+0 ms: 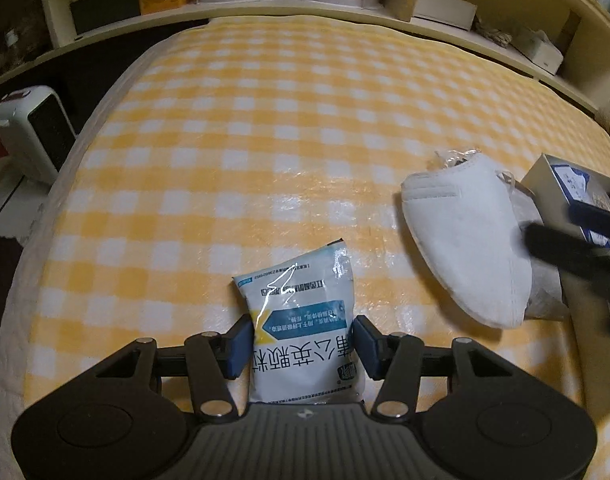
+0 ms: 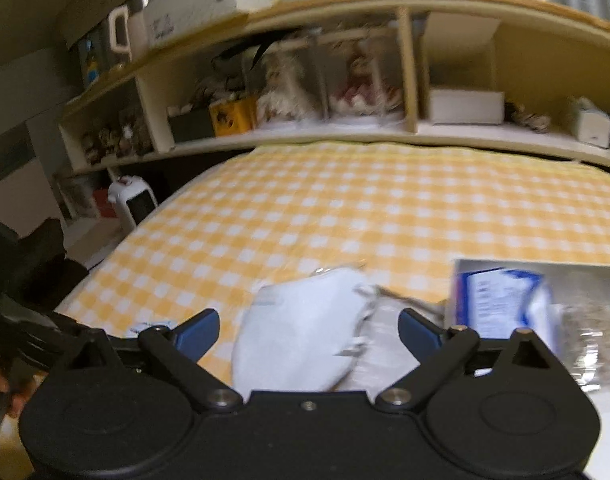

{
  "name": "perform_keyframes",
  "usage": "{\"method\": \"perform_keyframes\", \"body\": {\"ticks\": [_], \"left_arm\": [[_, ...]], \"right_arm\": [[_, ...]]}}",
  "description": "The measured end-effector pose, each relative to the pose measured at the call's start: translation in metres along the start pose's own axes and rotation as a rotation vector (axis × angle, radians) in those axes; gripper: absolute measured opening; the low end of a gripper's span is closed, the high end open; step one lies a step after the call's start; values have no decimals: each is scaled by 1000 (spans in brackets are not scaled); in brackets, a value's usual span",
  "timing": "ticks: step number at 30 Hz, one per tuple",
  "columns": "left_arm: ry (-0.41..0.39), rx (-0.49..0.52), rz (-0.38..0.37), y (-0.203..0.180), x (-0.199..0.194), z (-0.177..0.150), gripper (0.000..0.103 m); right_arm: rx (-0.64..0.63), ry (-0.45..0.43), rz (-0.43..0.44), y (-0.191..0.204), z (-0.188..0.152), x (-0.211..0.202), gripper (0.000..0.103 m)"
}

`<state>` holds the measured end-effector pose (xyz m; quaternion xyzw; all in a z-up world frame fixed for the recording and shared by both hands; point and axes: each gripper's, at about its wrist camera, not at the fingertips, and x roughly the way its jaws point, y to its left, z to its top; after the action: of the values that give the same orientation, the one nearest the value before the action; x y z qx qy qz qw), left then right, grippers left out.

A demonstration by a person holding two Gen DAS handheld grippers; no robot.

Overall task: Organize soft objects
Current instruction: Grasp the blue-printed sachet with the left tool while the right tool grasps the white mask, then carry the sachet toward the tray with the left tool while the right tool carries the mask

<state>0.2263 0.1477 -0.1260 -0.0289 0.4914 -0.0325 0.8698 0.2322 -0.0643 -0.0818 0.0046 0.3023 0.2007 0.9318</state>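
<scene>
sachet (image 1: 301, 328) clamped in left claw (image 1: 303, 344); mask (image 2: 301, 328) between spread right claw (image 2: 309, 330).

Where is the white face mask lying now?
The white face mask lies on the checked blanket, right of the medicine packet, beside the box.

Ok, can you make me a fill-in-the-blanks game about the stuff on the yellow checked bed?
1. The left claw is shut on a white and ____ packet with printing on it.
2. The face mask lying on the checked blanket is the colour ____.
3. The right claw has its jaws ____, with the face mask between them.
4. Beside the bed, on the floor, stands a small white ____.

Missing words: blue; white; open; heater
</scene>
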Motion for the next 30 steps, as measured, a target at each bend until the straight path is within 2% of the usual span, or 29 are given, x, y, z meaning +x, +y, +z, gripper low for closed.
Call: {"method": "perform_keyframes", "body": {"ticks": [3, 6, 8, 9, 12, 14, 15, 20, 30], "left_arm": [[-9, 8, 0, -4, 1, 0, 55], [-14, 23, -2, -9, 3, 2, 55], [-17, 24, -4, -9, 3, 2, 55], [-18, 28, -3, -9, 4, 2, 55], [-20, 35, -5, -7, 6, 3, 55], [-21, 37, -6, -7, 6, 3, 54], [-20, 40, -7, -6, 7, 3, 52], [-34, 13, -10, -4, 0, 2, 51], [-135, -12, -54, -21, -37, 5, 51]], "right_arm": [[-50, 27, -7, 13, -7, 24, 92], [-146, 77, -51, 28, -16, 46, 81], [-194, 103, -79, 35, -21, 55, 69], [-214, 115, -93, 37, -24, 58, 68], [-273, 113, -123, 40, -32, 57, 49], [-278, 116, -127, 37, -35, 52, 29], [-276, 110, -129, 37, -36, 49, 25], [-231, 83, -87, 33, -32, 28, 17], [-70, 4, 7, 13, -10, -31, 15]]}}
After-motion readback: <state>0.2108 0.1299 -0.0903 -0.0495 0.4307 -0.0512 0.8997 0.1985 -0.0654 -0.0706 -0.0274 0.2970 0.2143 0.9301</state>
